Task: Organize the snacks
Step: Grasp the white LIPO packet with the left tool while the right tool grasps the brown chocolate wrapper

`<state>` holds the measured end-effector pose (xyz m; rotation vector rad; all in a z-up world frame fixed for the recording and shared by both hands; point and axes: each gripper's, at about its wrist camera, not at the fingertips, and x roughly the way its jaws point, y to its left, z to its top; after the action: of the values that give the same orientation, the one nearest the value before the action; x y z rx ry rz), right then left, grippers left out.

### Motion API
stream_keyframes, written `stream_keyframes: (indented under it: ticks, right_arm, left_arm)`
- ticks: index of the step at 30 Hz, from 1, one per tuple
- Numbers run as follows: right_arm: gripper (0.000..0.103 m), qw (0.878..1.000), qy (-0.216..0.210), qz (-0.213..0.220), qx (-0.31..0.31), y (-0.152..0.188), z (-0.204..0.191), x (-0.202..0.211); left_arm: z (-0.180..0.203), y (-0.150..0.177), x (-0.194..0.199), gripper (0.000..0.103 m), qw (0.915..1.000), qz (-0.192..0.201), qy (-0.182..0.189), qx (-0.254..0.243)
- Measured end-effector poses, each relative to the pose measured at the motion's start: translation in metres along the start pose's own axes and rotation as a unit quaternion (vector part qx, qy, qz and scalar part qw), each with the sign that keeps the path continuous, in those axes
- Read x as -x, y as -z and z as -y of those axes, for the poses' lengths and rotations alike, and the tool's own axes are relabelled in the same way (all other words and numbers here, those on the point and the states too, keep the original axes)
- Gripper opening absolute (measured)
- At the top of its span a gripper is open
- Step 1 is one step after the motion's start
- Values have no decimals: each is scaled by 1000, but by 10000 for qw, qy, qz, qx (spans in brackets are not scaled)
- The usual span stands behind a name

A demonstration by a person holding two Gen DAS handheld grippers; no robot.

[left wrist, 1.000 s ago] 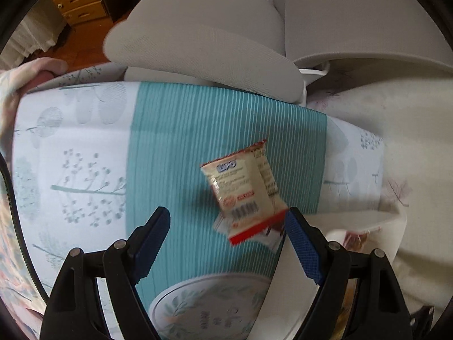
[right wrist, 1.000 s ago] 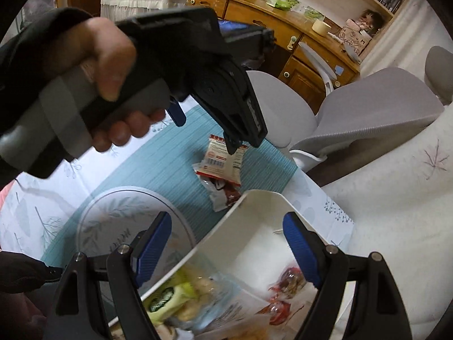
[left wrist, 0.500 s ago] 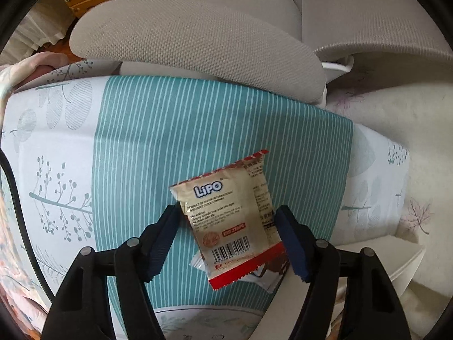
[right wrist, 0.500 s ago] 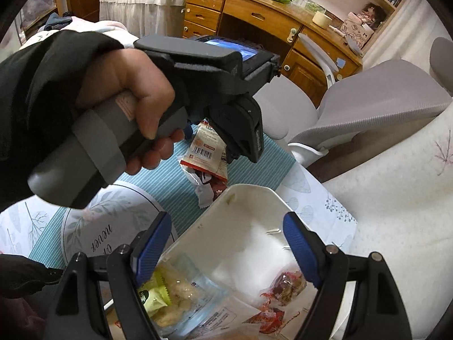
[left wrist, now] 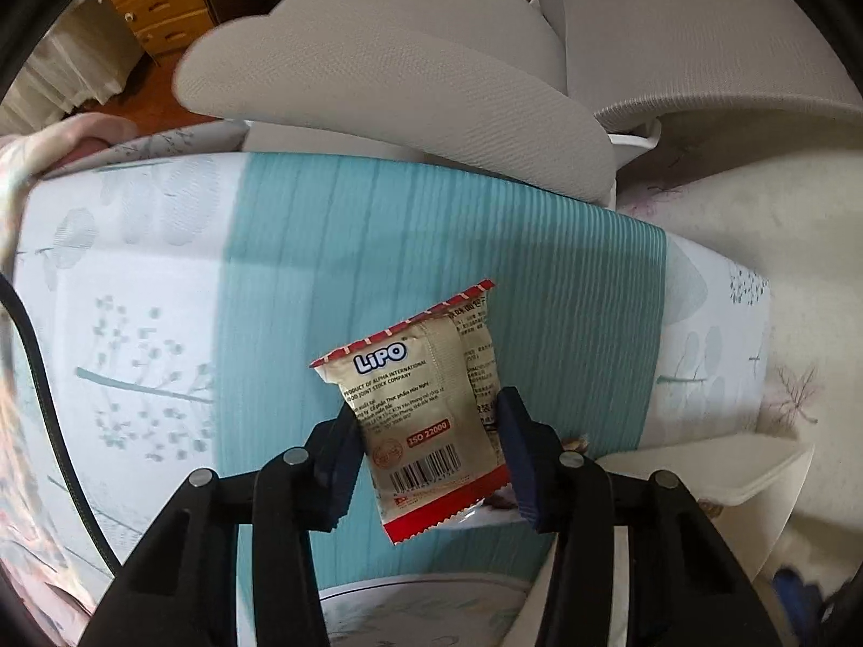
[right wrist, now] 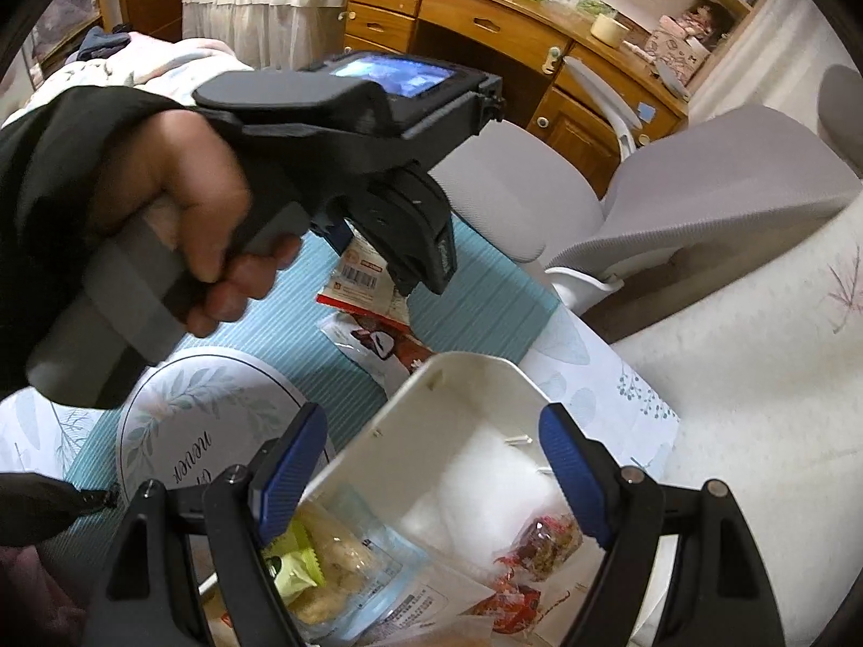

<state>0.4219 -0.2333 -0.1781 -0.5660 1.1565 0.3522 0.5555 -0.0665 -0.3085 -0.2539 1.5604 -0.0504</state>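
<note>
Left wrist view: left gripper (left wrist: 429,445) pointed down over teal-striped cloth (left wrist: 377,248), jaws closing on Lipo packet (left wrist: 426,420), blue pads (left wrist: 512,458) pressing packet's sides. Second wrapper (left wrist: 499,501) partly hidden under packet. Corner of white bin (left wrist: 717,469) at right. Grey chair (left wrist: 388,75) beyond table edge.

Right wrist view: right gripper (right wrist: 431,474) spread wide, nothing between pads, hovering above bin (right wrist: 464,383); bin held several snacks (right wrist: 539,539). Person's hand (right wrist: 178,215) gripped left gripper (right wrist: 372,259) above packet (right wrist: 361,280), beyond bin. Round mat (right wrist: 194,420) at left.
</note>
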Motion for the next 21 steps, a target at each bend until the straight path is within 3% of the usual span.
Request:
stream_keyframes:
  ticks: [13, 17, 21]
  right_arm:
    - [82, 9961, -67, -21, 882, -42, -9, -25]
    - [82, 9924, -432, -292, 1118, -55, -11, -43]
    - [82, 9874, -481, -686, 1340, -59, -20, -65]
  left_arm:
    - [-79, 44, 48, 46, 9991, 228, 50, 347]
    - [-100, 61, 58, 46, 9990, 255, -5, 373]
    - [-114, 75, 63, 46, 9993, 199, -62, 308]
